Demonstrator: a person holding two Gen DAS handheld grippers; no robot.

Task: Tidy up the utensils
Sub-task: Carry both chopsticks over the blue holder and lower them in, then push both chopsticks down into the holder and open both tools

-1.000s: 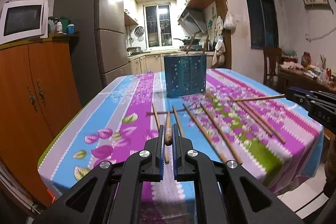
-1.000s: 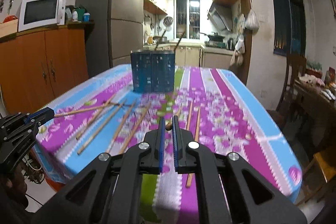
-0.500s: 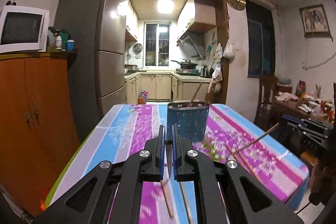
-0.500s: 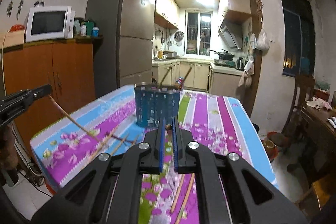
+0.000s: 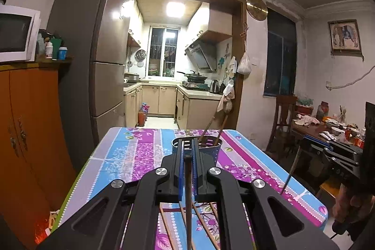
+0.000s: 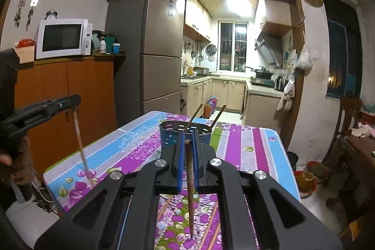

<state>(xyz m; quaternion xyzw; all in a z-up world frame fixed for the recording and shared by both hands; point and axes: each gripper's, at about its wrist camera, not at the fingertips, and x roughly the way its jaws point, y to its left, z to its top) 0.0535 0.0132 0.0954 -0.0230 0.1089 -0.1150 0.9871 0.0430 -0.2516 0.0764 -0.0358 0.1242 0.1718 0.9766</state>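
Wooden chopstick (image 5: 188,182) clamped upright-to-hanging in the left gripper (image 5: 187,157), seen from the left wrist: jaws drawn narrow on its thick end, the shaft drooping toward the worktop (image 5: 131,156). Blue perforated holder (image 5: 211,149) stands just beyond the jaws; two sticks already lean out of its right compartment. The near compartment is hidden behind the jaws, so its contents cannot be told. Loose sticks (image 5: 204,222) lie on the cloth below. At far right the right gripper (image 5: 304,144) carries a second stick (image 5: 290,172), point down.

Right wrist view: right gripper (image 6: 187,144) likewise closed narrow on its chopstick (image 6: 189,184), tip hanging over the floral cloth. Holder (image 6: 168,135) sits straight ahead, well short of the worktop's (image 6: 257,147) far edge, the same two sticks angled from it. Left gripper (image 6: 70,101) at the left edge holds its stick (image 6: 79,142) slanting down.

Advice, as judgement: carry each stick above the rim, bring its hanging point plumb over an open cell, lower until the tip is inside, then part the jaws. Take the hands in turn to avoid crossing over the holder.
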